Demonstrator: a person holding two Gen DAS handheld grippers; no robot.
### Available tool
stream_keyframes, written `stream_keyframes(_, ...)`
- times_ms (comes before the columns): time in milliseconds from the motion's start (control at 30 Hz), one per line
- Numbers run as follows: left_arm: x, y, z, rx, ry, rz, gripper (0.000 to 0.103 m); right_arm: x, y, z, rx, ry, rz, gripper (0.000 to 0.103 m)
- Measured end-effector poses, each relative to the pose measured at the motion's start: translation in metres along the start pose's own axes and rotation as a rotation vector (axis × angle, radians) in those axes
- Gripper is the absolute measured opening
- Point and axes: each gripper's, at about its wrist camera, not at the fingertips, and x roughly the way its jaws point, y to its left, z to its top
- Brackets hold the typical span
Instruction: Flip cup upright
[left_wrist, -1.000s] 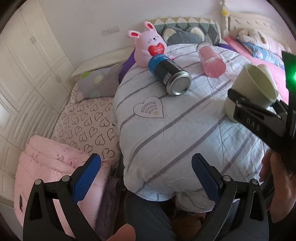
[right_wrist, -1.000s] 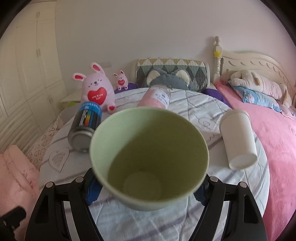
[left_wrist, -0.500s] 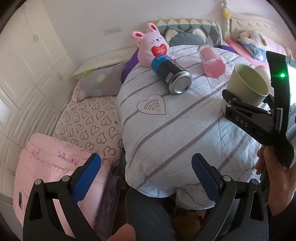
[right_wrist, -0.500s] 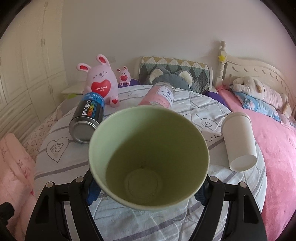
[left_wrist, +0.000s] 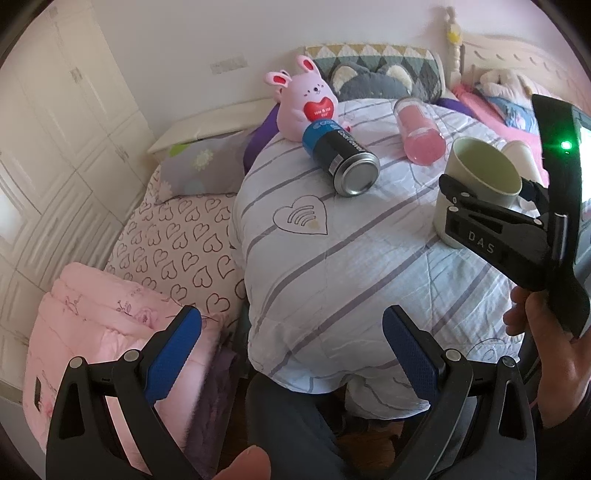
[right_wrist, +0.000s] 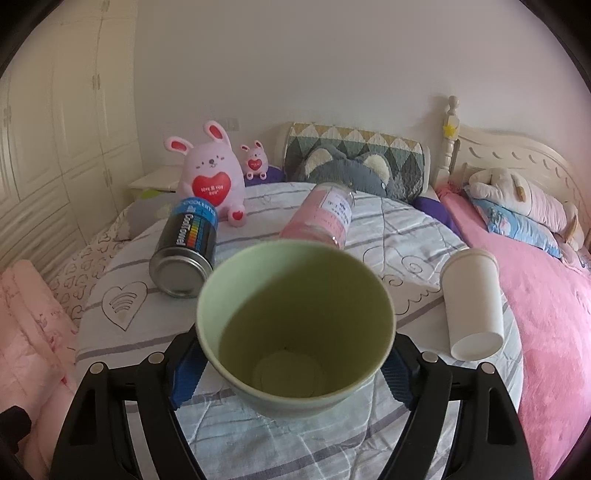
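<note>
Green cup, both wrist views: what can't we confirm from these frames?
- Base contact: in the right wrist view the green cup hides its own underside and the quilt below it; in the left wrist view the right gripper covers its lower wall.
- Grip points: right gripper's pads mostly sit behind the cup wall.
- White cup in the left wrist view: mostly hidden behind the green cup.

Can (right_wrist: 186, 251) left of jar (right_wrist: 320, 220) (both toppled)

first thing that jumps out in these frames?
The green cup, mouth up, gripped between the right gripper's blue fingers and filling the right wrist view. Behind it on the striped quilt lie a black can and a pink jar, with a white cup tipped over at right.
</note>
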Motion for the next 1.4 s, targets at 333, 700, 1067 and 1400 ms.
stream_keyframes(333,-0.033,-0.009,-0.004,-0.048,-0.062,-0.032,0.100,-0.055,-0.006,0.013,0.008,-0.082,0.011,0.082)
stream_keyframes(700,-0.088,-0.019,-0.017,-0.083,-0.205,-0.060,0.102,-0.167,-0.025,0.009,0.075,-0.162,-0.003,0.082)
stream_keyframes(1067,-0.120,-0.026,-0.042,-0.079,-0.249,-0.046,0.102,-0.213,-0.041,-0.031,0.164,-0.146,-0.002,0.082)
stream_keyframes(1400,-0.132,-0.022,-0.056,-0.102,-0.256,-0.040,0.102,-0.221,-0.033,-0.041,0.163,-0.111,0.025,0.082)
